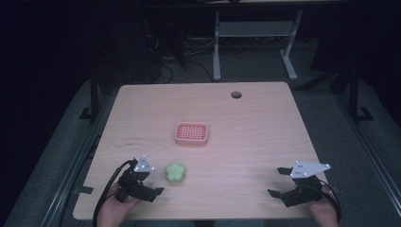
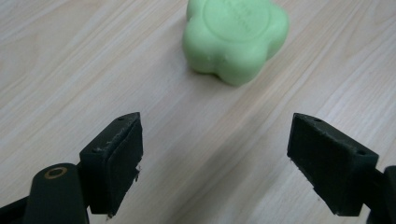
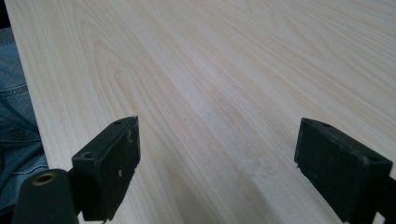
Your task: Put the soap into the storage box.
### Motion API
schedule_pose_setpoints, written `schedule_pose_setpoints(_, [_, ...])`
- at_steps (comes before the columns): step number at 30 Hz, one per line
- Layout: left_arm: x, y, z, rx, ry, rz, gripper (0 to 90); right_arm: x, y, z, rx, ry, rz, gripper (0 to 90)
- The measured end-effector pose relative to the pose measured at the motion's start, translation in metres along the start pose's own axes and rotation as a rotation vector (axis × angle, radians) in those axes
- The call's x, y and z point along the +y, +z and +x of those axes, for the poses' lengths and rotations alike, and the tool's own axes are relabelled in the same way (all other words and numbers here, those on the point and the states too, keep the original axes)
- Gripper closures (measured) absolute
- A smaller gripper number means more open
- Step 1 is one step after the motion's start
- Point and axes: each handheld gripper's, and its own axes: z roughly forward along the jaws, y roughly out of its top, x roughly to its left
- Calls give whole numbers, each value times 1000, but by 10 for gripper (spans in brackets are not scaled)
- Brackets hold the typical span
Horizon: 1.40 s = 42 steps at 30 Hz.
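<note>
1. Looking from the high view, one green flower-shaped soap [image 1: 175, 172] lies on the desk [image 1: 255, 123] near its front edge, toward the front left corner. One pink basket [image 1: 191, 134] sits at the middle of the desk, well apart from the soap. The left gripper [image 1: 150, 182], jaws spread, is just beside the soap; the right gripper [image 1: 280, 182], also spread, is near the front right corner.
2. Seen in the left gripper view, two black jaws stand wide apart, holding nothing; the soap [image 2: 233, 39] lies ahead, not touching them.
3. Seen in the right gripper view, two jaws are spread over bare wood near the desk edge; blue denim [image 3: 16, 135] shows beyond that edge.
</note>
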Motion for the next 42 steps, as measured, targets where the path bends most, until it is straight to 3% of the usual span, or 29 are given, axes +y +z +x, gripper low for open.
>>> schedule_pose_setpoints(10, [7,3,-1,-3,22,7,175,0,1,1,2,7,4,138])
schedule_pose_setpoints(13, [11,2,-5,18,45,24,175,0,1,0,1,6,5,138])
schedule_pose_setpoints(18, [21,0,-6,4,69,5,175,-1,1,-1,-1,10,9,138])
schedule_pose_setpoints(35, [52,15,-12,-25,133,89,175,-2,1,-1,-2,15,12,138])
schedule_pose_setpoints(42, [64,24,-9,-38,116,110,176,-2,1,-1,-1,16,9,138])
